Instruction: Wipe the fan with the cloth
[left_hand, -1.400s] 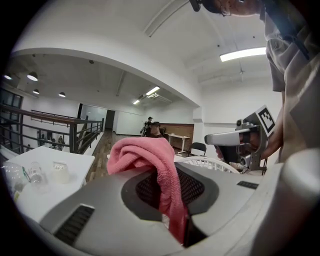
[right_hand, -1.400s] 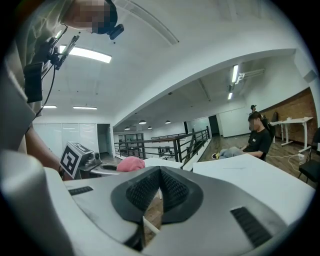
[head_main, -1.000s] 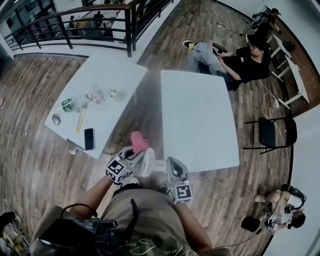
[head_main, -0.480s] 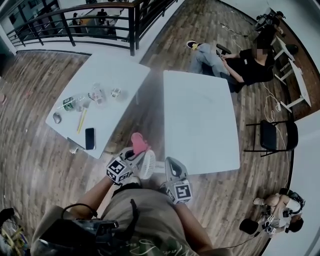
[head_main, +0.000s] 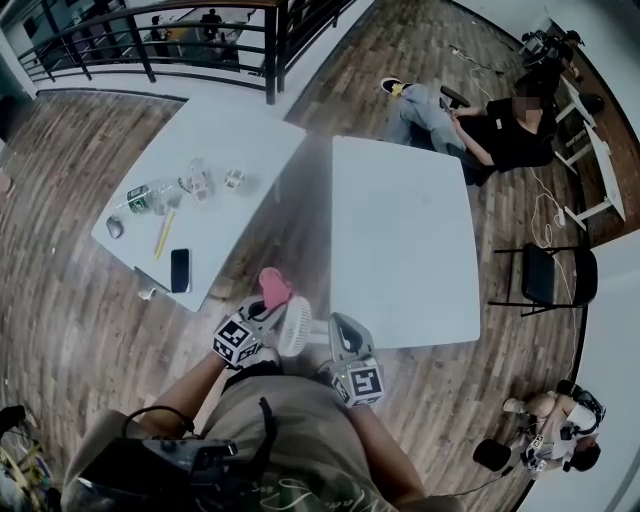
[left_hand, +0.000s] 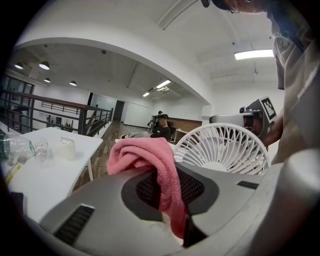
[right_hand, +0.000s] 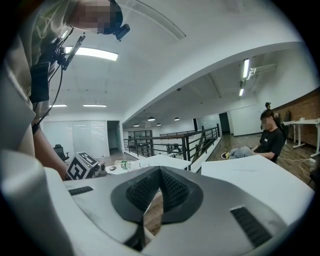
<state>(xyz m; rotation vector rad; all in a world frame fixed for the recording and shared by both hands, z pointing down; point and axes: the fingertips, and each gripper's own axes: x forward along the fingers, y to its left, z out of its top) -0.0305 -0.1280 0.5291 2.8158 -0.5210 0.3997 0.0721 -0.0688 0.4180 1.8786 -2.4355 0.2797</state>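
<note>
Left tongs (left_hand: 169, 185) grip soft, limp pink cloth (left_hand: 142, 155) at a bunched fold; right tongs (right_hand: 159, 176) closed; fan (left_hand: 225, 147) likely light, thin-ribbed, best steadied at rim

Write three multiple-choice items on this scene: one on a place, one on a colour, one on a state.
1. Where is the fan in the head view?
A. On the right-hand table
B. Between the left gripper and the right gripper
C. On the floor

2. What colour is the cloth?
A. Blue
B. Pink
C. White

3. How do the left gripper's jaws stand?
A. Closed on the cloth
B. Wide open and empty
C. Closed on the fan

Answers:
1 B: its white grille sits between the two marker cubes, off the tables.
2 B: it shows pink in both views.
3 A: the cloth is pinched between the pads and hangs over them.
</note>
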